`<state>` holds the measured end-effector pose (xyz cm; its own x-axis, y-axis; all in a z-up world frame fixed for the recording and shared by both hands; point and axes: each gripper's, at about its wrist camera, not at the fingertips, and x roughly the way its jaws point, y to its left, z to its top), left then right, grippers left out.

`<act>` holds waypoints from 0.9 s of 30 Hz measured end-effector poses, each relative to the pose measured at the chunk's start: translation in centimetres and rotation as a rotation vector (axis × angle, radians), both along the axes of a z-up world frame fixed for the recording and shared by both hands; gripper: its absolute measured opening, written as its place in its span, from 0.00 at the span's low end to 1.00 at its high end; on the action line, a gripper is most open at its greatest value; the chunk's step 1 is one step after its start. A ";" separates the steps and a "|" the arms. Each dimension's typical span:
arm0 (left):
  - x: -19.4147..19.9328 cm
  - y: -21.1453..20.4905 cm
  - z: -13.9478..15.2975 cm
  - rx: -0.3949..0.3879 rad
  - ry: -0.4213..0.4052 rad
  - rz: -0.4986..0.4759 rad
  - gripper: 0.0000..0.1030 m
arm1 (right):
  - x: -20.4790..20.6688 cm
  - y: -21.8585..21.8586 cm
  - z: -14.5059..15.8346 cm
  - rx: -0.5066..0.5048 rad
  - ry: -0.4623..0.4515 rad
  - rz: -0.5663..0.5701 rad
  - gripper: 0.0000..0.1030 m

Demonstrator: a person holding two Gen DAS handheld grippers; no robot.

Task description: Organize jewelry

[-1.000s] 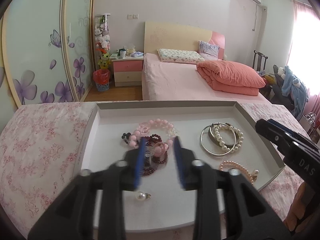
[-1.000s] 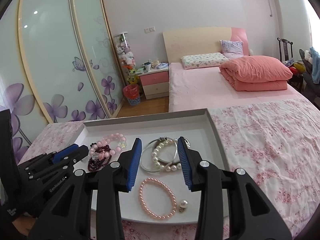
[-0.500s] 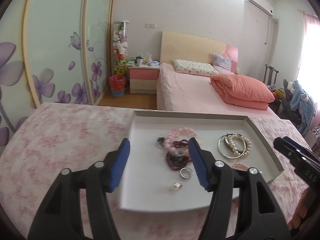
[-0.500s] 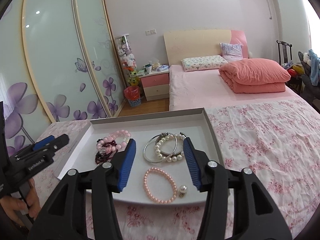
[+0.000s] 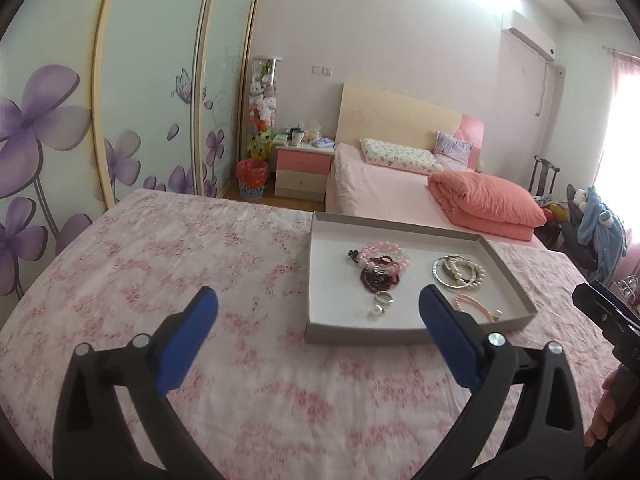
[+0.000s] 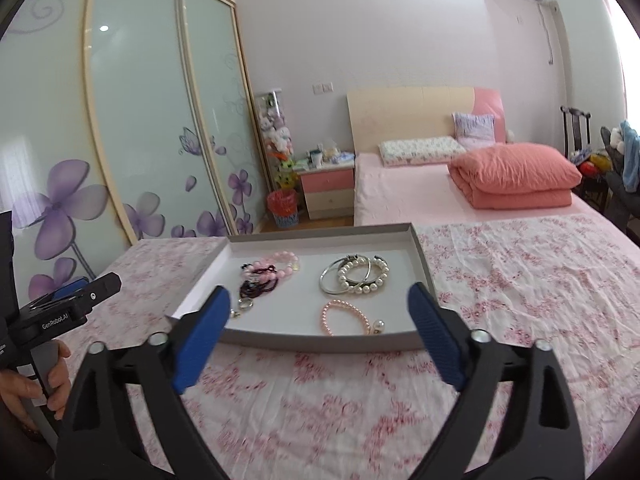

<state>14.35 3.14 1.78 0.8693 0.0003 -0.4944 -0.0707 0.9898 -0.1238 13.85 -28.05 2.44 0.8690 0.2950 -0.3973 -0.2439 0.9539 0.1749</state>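
Jewelry (image 6: 362, 276) in grey tray (image 6: 320, 338)

Left gripper (image 5: 318, 322) over the floral bench (image 5: 168, 264), jaws just opened wide, nothing between the blue fingers (image 5: 188, 344). Tray (image 5: 400, 330) ahead to the right holds bracelets (image 5: 380, 266), a ring (image 5: 383, 299), a pearl (image 5: 376, 311). Right gripper (image 5: 608, 320) at right edge.
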 end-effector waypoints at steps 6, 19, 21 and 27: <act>-3.9 -1.5 1.0 0.041 -0.081 -0.033 0.96 | -3.2 -0.2 0.8 -0.005 -0.048 -0.019 0.98; -8.6 -3.2 0.7 0.102 -0.162 -0.043 0.96 | -6.7 0.4 0.0 -0.039 -0.071 -0.037 0.98; -8.7 -3.0 0.3 0.100 -0.156 -0.042 0.96 | -7.0 0.4 -0.3 -0.041 -0.068 -0.036 0.98; -8.4 -3.3 -0.7 0.103 -0.128 -0.056 0.96 | -6.5 0.3 -1.5 -0.042 -0.035 -0.049 0.98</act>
